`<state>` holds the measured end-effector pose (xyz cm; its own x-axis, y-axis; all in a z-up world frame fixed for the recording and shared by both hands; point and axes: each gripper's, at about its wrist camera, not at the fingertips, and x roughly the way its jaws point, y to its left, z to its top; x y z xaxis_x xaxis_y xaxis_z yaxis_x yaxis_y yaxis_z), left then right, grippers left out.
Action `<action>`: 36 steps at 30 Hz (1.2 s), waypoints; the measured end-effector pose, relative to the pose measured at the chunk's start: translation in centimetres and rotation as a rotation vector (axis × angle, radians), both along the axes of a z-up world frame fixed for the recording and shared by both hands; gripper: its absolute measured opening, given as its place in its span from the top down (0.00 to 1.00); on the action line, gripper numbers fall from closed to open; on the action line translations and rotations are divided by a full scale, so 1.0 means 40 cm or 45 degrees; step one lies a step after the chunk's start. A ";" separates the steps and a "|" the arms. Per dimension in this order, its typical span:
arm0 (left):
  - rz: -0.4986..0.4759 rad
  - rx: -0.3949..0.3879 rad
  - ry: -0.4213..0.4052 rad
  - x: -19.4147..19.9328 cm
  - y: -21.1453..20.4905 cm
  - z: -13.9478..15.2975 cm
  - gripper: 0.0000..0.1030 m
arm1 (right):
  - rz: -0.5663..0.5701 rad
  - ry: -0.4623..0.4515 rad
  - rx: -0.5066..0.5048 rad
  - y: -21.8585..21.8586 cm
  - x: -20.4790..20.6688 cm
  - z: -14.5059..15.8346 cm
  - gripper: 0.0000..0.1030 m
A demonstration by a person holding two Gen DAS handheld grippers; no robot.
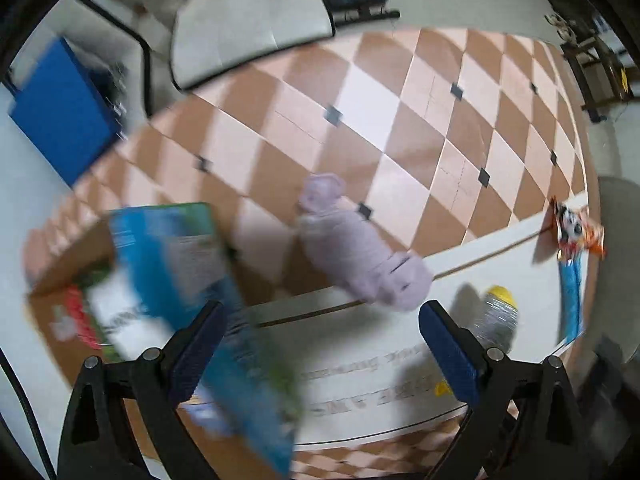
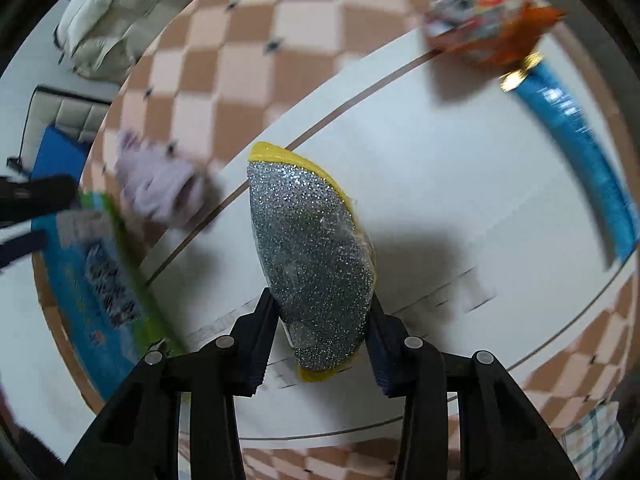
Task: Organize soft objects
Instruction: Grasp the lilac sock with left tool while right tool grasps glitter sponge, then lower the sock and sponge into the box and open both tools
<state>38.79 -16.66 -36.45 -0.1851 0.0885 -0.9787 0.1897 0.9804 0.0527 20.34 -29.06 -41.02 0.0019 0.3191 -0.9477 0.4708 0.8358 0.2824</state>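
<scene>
My right gripper (image 2: 320,328) is shut on a silver glitter sponge with a yellow edge (image 2: 312,248) and holds it over the white board (image 2: 460,184). The sponge also shows in the left wrist view (image 1: 498,316). My left gripper (image 1: 320,340) is open; a blue and green packet (image 1: 192,292) lies blurred against its left finger, in or over a cardboard box (image 1: 72,264). A lilac plush cloth (image 1: 356,252) lies at the board's far edge, ahead of the left gripper; it also shows in the right wrist view (image 2: 160,188).
An orange snack bag (image 2: 488,28) and a blue strip (image 2: 580,148) lie at the board's right side. The floor has brown and pink checkered tiles (image 1: 400,112). A white sofa (image 1: 248,20) and a blue box (image 1: 60,112) stand beyond.
</scene>
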 end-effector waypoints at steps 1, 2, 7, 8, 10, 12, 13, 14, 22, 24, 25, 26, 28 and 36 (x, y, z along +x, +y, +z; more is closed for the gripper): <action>0.040 -0.020 0.033 0.010 -0.003 -0.031 0.04 | -0.011 0.004 -0.004 -0.028 0.011 -0.003 0.57; 0.070 -0.039 0.060 0.016 -0.005 -0.055 0.04 | -0.020 0.005 -0.011 -0.049 0.013 -0.004 0.57; 0.197 -0.089 0.172 0.036 -0.004 -0.153 0.04 | -0.019 0.021 -0.044 -0.099 0.031 -0.012 0.57; 0.219 -0.091 0.189 0.039 -0.003 -0.173 0.04 | -0.015 0.022 -0.046 -0.105 0.045 -0.014 0.57; 0.239 -0.080 0.210 0.040 0.001 -0.199 0.04 | -0.011 0.023 -0.043 -0.106 0.055 -0.016 0.57; 0.242 -0.075 0.216 0.039 0.001 -0.221 0.12 | -0.004 0.025 -0.040 -0.112 0.074 -0.020 0.57; 0.235 -0.066 0.213 0.039 0.000 -0.224 0.22 | 0.000 0.026 -0.042 -0.109 0.083 -0.020 0.57; 0.226 -0.045 0.179 0.035 -0.003 -0.216 0.25 | 0.012 0.026 -0.047 -0.103 0.090 -0.018 0.57; 0.047 -0.072 -0.072 -0.054 -0.015 -0.057 0.59 | 0.144 -0.040 -0.055 -0.073 0.062 0.086 0.58; 0.034 -0.138 -0.134 -0.109 0.011 0.022 0.59 | 0.198 -0.082 -0.046 -0.047 0.055 0.143 0.59; 0.036 -0.179 -0.168 -0.142 0.035 0.069 0.59 | 0.215 -0.099 -0.033 -0.039 0.061 0.173 0.59; 0.037 -0.205 -0.186 -0.166 0.054 0.096 0.59 | 0.235 -0.119 -0.019 -0.023 0.052 0.197 0.59; 0.041 -0.240 -0.254 -0.224 0.112 0.176 0.59 | 0.275 -0.158 0.006 0.018 0.034 0.249 0.59; 0.204 -0.154 -0.326 -0.363 0.512 0.304 0.58 | 0.542 -0.280 0.169 0.393 0.007 0.395 0.59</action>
